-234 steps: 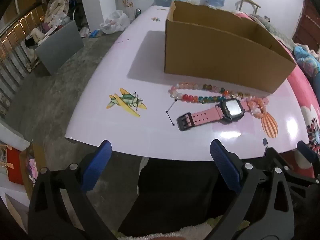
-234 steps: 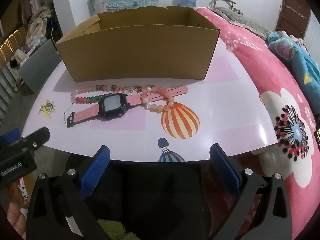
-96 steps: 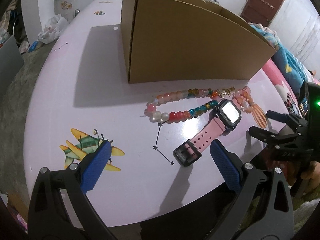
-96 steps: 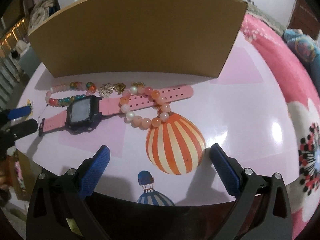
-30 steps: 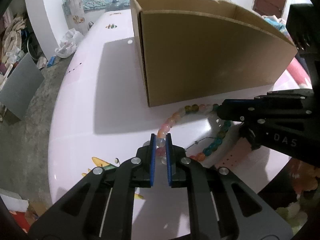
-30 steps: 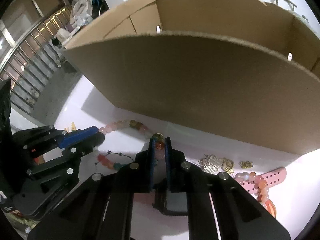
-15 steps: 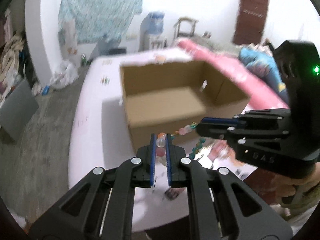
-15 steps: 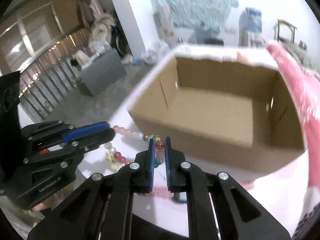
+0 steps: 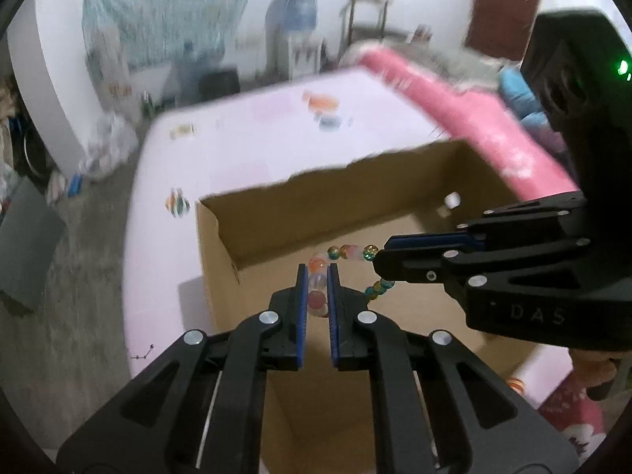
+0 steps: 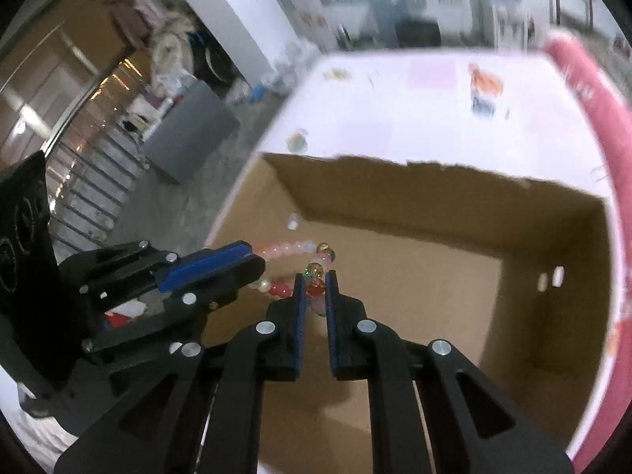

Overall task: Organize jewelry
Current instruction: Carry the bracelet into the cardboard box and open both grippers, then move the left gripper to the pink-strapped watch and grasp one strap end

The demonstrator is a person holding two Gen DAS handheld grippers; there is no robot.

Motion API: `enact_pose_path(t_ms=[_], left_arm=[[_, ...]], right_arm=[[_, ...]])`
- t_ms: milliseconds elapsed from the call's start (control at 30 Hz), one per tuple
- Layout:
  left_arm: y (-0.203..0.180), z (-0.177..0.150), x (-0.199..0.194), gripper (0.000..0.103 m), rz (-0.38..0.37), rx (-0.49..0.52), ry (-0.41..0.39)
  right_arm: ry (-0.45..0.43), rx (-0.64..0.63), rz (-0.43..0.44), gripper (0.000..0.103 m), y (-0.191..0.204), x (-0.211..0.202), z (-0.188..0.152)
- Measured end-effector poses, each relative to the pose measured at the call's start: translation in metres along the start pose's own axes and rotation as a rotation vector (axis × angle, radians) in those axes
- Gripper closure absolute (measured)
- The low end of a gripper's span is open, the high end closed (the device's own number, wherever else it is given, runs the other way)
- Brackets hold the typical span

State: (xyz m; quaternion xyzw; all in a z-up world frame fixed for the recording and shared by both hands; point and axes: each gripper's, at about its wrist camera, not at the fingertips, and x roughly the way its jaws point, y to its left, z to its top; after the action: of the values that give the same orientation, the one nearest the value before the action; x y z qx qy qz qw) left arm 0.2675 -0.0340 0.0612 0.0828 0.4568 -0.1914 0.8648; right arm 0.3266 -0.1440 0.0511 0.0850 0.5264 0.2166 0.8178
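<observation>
A string of coloured beads (image 9: 347, 252) hangs in the air over the open cardboard box (image 9: 221, 233), stretched between both grippers. My left gripper (image 9: 316, 276) is shut on its pale and pink beads. My right gripper (image 10: 315, 281) is shut on a red bead of the bead string (image 10: 288, 249). In the left wrist view the right gripper (image 9: 381, 256) comes in from the right, just beside the left one. In the right wrist view the left gripper (image 10: 258, 264) comes in from the left. Both hover above the box's inside (image 10: 414, 284). The watch and the other bracelet are out of view.
The box stands on a pale pink table (image 9: 252, 130) with cartoon stickers. A pink flowered bedspread (image 9: 454, 98) runs along the table's right side. Grey floor (image 9: 59, 276), a grey panel (image 10: 189, 126) and clutter lie to the left. A water dispenser (image 9: 292, 27) stands at the far wall.
Both grippers have lifted the bead string off the table and carried it up and forward over the box's near wall. It now hangs above the box's inside.
</observation>
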Motion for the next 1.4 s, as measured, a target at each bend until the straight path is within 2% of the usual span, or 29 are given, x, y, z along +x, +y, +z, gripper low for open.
enact_pose_path(t_ms=[133, 233, 300, 367, 467, 667, 833, 1000, 1167, 1300, 1400], left_arm=[[0.011, 0.012, 0.039, 0.094, 0.055, -0.006, 0.1], [0.014, 0.015, 0.049, 0.094, 0.091, -0.003, 0.123], [0.017, 0.016, 0.048, 0.087, 0.09, -0.018, 0.125], [0.022, 0.014, 0.042, 0.079, 0.084, -0.04, 0.112], [0.02, 0.014, 0.03, 0.078, 0.09, -0.038, 0.078], [0.012, -0.012, -0.04, 0.068, 0.043, -0.049, -0.087], [-0.002, -0.065, -0.105, 0.058, -0.01, -0.037, -0.208], [-0.024, -0.137, -0.139, 0.048, -0.068, -0.03, -0.239], [-0.054, -0.196, -0.131, 0.046, -0.088, -0.003, -0.186], [-0.083, -0.23, -0.102, 0.046, -0.024, 0.048, -0.123], [-0.097, -0.244, -0.084, 0.046, 0.005, 0.094, -0.095]], right_arm=[[0.083, 0.052, 0.0, 0.093, -0.026, 0.04, 0.025], [0.123, 0.083, 0.015, 0.092, -0.036, 0.058, 0.032], [0.128, 0.094, 0.022, 0.086, -0.04, 0.062, 0.033], [0.104, 0.104, 0.027, 0.072, -0.043, 0.058, 0.034], [0.067, 0.109, 0.037, 0.07, -0.04, 0.043, 0.031], [-0.088, 0.062, 0.011, 0.059, -0.023, -0.029, 0.009], [-0.214, -0.004, -0.002, 0.049, -0.005, -0.104, -0.047], [-0.275, 0.009, -0.037, 0.044, -0.007, -0.151, -0.116], [-0.286, 0.059, -0.075, 0.044, -0.019, -0.16, -0.194], [-0.246, 0.132, -0.088, 0.044, -0.042, -0.139, -0.243], [-0.203, 0.18, -0.119, 0.044, -0.057, -0.119, -0.26]])
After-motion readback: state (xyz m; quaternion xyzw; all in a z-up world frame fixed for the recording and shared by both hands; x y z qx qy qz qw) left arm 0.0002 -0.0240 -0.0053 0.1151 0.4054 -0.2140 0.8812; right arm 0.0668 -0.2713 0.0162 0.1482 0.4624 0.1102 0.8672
